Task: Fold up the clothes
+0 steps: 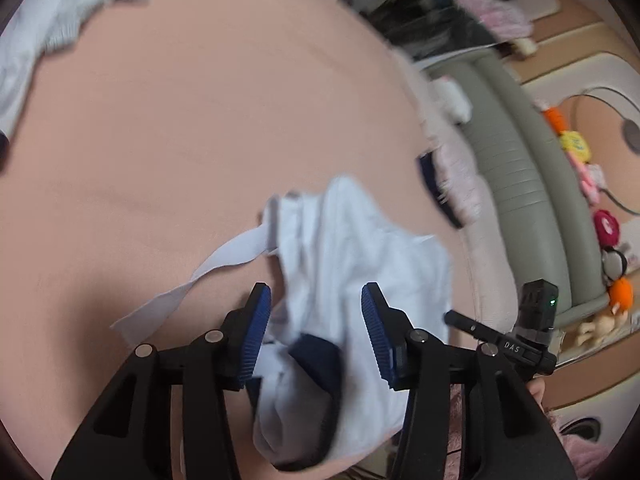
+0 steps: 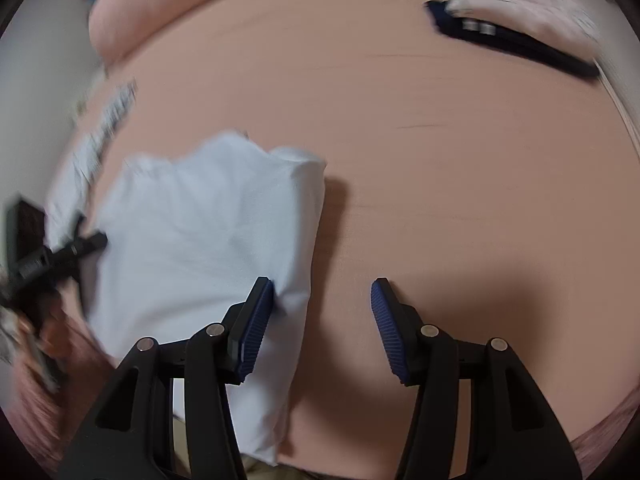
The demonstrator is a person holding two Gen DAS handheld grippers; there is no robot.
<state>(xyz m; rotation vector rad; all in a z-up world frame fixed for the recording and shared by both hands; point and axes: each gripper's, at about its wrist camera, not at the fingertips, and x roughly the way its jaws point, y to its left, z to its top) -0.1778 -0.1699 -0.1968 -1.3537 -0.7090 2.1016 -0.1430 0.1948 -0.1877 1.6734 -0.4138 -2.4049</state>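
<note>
- The left gripper [image 1: 316, 328] is hanging spread over one white garment [image 1: 352, 264] lying rumpled near the bed's edge, pinching nothing.
- The right gripper [image 2: 322, 328] is spread too; bare pink sheet [image 2: 460, 160] is stretching wide beyond it.
- One white strap [image 1: 224, 256] is trailing leftward.

pink bed sheet [image 1: 200, 140] | grey bed frame [image 1: 516, 184] | colourful plush toys [image 1: 576, 148]
</note>
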